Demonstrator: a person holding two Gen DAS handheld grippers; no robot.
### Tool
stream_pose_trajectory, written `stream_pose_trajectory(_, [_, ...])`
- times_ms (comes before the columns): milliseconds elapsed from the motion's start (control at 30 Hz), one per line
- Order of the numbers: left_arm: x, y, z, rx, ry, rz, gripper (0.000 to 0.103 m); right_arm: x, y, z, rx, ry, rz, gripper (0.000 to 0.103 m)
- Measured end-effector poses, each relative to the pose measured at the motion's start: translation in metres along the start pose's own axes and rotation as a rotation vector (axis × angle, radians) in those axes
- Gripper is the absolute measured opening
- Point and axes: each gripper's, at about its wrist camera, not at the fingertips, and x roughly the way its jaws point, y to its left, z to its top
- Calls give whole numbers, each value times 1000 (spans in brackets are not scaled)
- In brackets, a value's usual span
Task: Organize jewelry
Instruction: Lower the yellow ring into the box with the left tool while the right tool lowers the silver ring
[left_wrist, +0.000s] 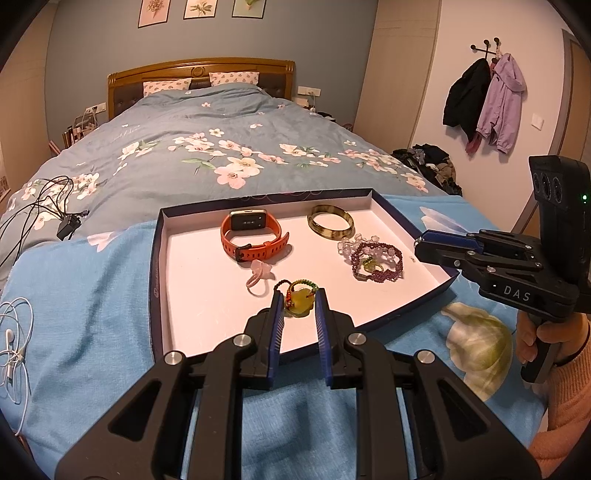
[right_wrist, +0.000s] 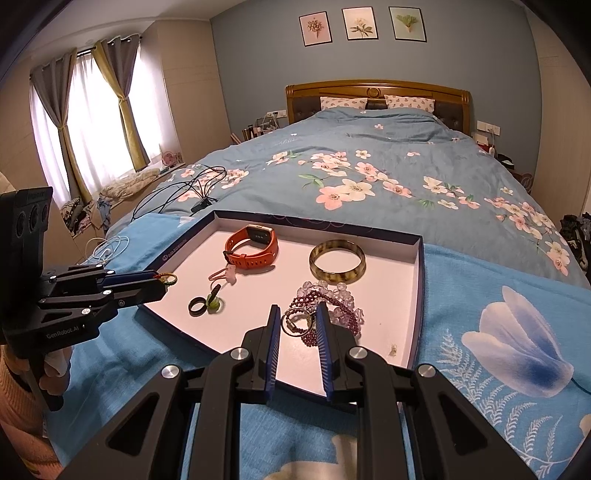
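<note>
**The bed and what lies on it**

I see a wide bed (right_wrist: 369, 155) filling the middle of both views, under a grey-blue duvet (left_wrist: 207, 122) printed with pink and white blossoms. Two dotted pillows (right_wrist: 343, 102) lean at the wooden headboard (right_wrist: 376, 88) near the top of the frame. A brighter blue cloth (right_wrist: 480, 302) with large flowers covers the near end. On that cloth rests a shallow box lid (right_wrist: 419, 280), dark blue outside, white inside. In the left wrist view, black cables with a charger (left_wrist: 68, 225) lie at the left edge on the duvet, and white earphones (left_wrist: 13, 339) lie lower left on the cloth.
</note>
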Motion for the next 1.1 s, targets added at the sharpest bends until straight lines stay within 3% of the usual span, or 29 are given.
stream_pose_trajectory(1100, [22,5,-2,-16,39,23,17,12,-2,-2,6,29,-1,17])
